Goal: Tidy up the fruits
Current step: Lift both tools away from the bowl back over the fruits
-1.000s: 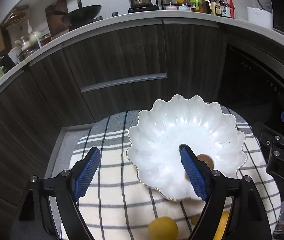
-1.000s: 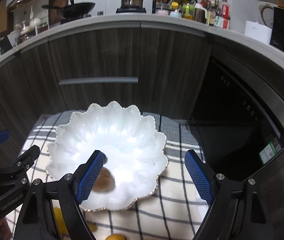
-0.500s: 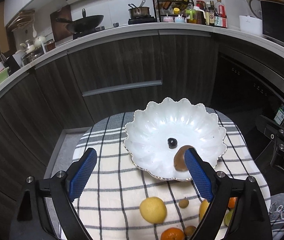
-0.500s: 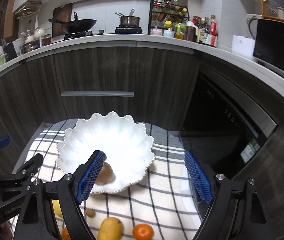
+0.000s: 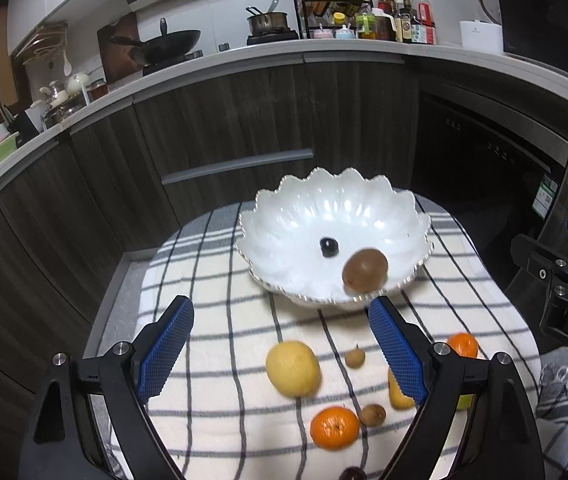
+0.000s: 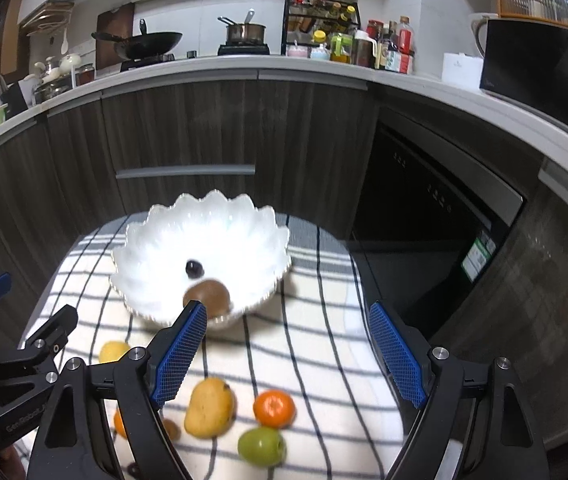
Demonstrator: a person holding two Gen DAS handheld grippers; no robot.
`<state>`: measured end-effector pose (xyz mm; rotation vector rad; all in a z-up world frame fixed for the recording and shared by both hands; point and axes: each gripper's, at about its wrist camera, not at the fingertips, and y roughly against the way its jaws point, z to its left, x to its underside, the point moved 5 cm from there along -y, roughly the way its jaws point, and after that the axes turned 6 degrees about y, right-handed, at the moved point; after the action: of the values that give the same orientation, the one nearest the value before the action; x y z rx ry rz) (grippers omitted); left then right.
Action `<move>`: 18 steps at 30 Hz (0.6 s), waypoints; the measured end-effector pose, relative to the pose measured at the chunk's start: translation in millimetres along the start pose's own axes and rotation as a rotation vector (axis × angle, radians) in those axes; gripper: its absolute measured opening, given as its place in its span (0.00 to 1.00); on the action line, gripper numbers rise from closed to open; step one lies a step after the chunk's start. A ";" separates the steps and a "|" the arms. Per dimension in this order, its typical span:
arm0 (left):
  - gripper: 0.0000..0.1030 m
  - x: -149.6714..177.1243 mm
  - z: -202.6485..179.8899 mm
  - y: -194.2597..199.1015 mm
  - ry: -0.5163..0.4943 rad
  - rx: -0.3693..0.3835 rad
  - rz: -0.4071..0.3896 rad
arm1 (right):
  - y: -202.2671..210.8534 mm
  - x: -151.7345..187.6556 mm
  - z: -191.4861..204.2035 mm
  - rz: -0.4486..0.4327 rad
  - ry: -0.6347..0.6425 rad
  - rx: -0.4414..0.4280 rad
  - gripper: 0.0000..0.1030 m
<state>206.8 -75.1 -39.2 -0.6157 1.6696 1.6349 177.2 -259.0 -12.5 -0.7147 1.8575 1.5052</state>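
Note:
A white scalloped bowl stands at the far side of a striped cloth. It holds a brown kiwi and a small dark grape. On the cloth nearer to me lie a yellow lemon, oranges, a mango, a green fruit and small brown fruits. My left gripper is open and empty above the cloth, short of the bowl. My right gripper is open and empty too, to the bowl's right.
The striped cloth covers a small round table in front of dark wood cabinets. A dark oven front stands to the right. The counter above carries a wok, a pot and bottles.
Both grippers have drawn back from the bowl toward me, so the loose fruits on the cloth have come into view. The dark grape now shows in the bowl beside the kiwi.

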 end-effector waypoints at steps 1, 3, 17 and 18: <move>0.87 3.4 -0.2 -0.1 -0.001 0.002 0.003 | 0.1 6.6 0.1 0.008 -0.003 0.000 0.82; 0.87 13.4 -2.2 1.0 -0.004 0.006 0.005 | 0.3 17.0 -0.4 0.019 -0.015 -0.003 0.82; 0.87 71.7 -6.8 -8.0 -0.003 0.020 0.047 | -12.1 77.9 7.5 0.091 -0.015 -0.007 0.82; 0.87 75.2 -6.3 -9.0 0.001 0.023 0.055 | -13.8 80.9 8.2 0.100 -0.015 -0.008 0.82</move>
<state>164.8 -71.5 -102.5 -0.5635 1.7175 1.6516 136.0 -255.3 -83.8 -0.6203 1.9021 1.5767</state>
